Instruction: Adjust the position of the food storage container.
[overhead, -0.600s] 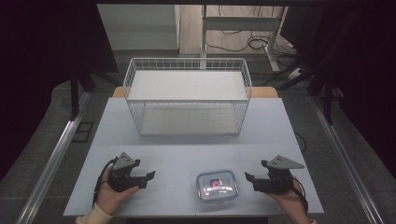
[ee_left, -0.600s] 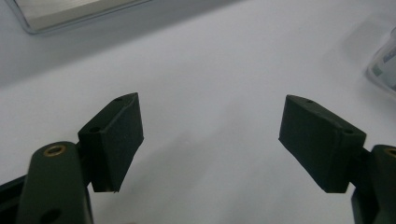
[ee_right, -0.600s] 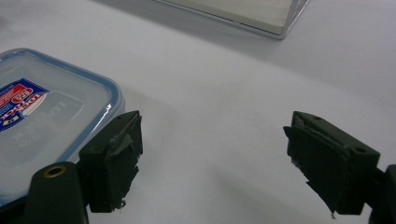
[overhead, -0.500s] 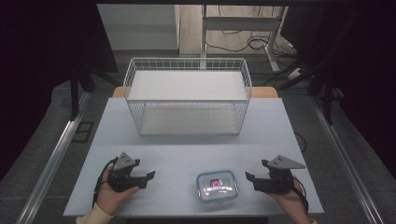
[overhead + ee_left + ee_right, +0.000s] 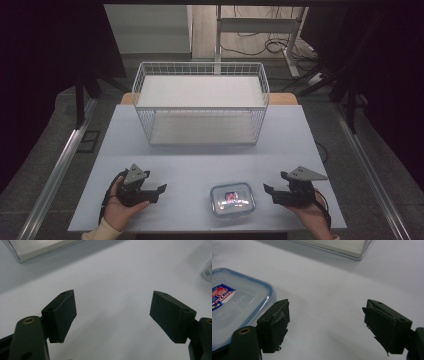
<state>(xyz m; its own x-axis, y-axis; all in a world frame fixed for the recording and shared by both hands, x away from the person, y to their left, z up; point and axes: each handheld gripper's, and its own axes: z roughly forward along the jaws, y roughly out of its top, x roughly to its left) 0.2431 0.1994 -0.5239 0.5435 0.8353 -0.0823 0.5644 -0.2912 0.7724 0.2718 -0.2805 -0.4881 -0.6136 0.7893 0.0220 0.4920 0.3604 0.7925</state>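
1. Container [image 5: 232, 199] with blue-rimmed lid lies low in the frame's centre on the desk [image 5: 200, 165].
2. My left gripper [image 5: 156, 190] and right gripper [image 5: 267, 192] are wide, empty.
3. It looks light, stiff, slippery; I would grip its short sides.

The only printing I could find was a label [image 5: 222, 296] on the lid of the clear, blue-rimmed container [image 5: 249, 302] sitting on the counter [image 5: 332, 290]. In the right gripper view the label was red, white and blue with pale lettering across a red band, but it lay at a slant and ran off the edge, so I could not make out the words for certain. From the high view the same label [image 5: 231, 197] showed as a small red and dark patch on the lid, far too small to read.
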